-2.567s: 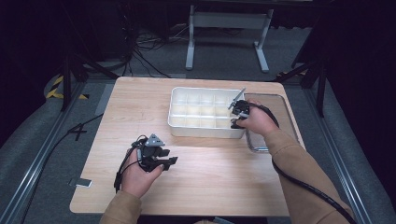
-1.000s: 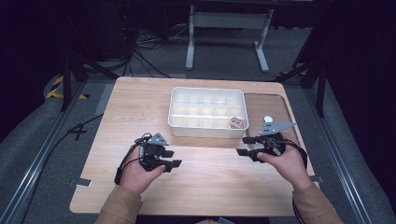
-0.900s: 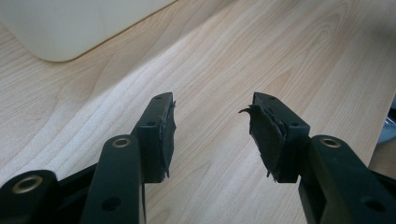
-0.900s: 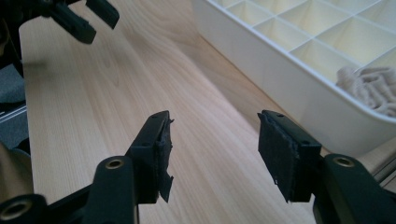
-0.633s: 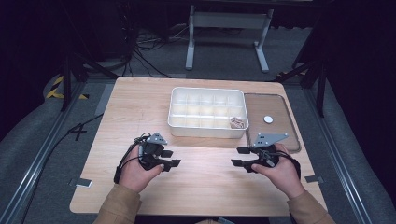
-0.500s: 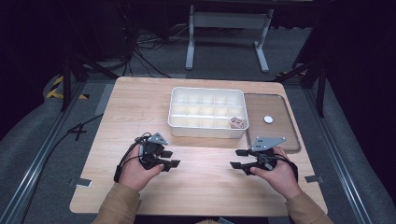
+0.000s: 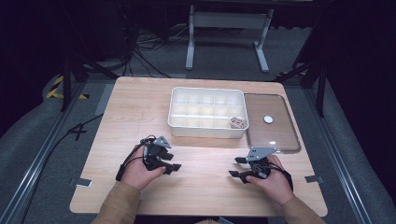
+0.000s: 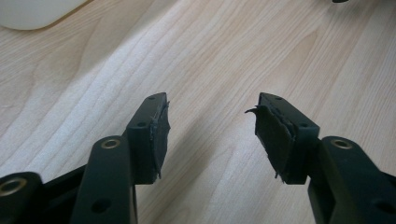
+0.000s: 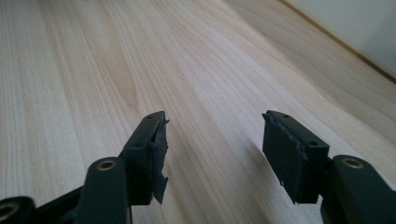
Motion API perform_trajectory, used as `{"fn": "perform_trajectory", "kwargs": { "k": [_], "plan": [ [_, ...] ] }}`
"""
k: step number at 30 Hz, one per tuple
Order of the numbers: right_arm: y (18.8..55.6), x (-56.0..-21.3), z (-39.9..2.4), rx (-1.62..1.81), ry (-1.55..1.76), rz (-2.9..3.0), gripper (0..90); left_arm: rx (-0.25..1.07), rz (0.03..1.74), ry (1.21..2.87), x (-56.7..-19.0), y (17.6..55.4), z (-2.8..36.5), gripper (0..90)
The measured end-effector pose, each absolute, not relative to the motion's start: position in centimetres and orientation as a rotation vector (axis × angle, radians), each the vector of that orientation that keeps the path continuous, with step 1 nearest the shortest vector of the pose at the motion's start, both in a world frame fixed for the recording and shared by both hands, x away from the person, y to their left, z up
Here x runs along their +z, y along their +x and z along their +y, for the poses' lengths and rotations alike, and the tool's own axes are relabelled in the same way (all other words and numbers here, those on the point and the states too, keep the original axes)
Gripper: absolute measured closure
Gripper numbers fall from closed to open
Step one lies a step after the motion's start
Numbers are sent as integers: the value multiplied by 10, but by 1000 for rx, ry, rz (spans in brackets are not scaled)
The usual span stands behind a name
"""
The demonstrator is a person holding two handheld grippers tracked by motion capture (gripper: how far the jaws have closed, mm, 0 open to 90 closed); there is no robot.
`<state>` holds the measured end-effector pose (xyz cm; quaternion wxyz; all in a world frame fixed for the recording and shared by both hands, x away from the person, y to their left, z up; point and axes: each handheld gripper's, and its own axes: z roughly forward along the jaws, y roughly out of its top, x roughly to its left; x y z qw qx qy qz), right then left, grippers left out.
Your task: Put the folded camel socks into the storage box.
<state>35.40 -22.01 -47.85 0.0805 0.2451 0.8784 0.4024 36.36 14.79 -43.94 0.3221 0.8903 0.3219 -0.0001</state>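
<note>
- The worktop [image 7: 140, 116], a pale wooden slab, carries everything; its near half is bare, which looks like the resting area for both hands.
- A white compartment tray [image 7: 208, 132] sits toward the far middle of the worktop, well apart from both hands, so both arms could reach it alike. Most of its cells look empty; a small brownish item [image 7: 238, 122] lies in the near-right corner cell. What it is, I cannot tell.
- A clear lid [image 7: 280, 140], flat and dark-rimmed, lies just beside the tray's right edge, probably set aside so the cells stay open. A small white disc [image 7: 268, 119] rests on it.
- The left claw [image 7: 169, 162] lies low on the worktop in the person's left hand [image 7: 137, 168], aimed rightward toward the middle. In the left gripper view its jaws stand wide apart with only wood grain between the worn pads; it holds nothing.
- The right claw [image 7: 237, 167] mirrors it in the right hand [image 7: 273, 179], aimed leftward. The right gripper view shows its jaws equally wide, also holding nothing.
- Both forearms come in level and symmetrical, which reads as a neutral, parked posture rather than a reach.
</note>
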Motion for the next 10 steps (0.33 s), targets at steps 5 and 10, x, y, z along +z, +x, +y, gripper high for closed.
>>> {"fn": "perform_trajectory", "kwargs": {
  "k": [5,10],
  "plan": [
    [352,-483,-215,1207,707,2631,396,-2,827,2364,-442,363,146,444],
    [352,-484,-211,1211,680,2626,374,5,813,2382,-446,363,144,423]
  ]
}}
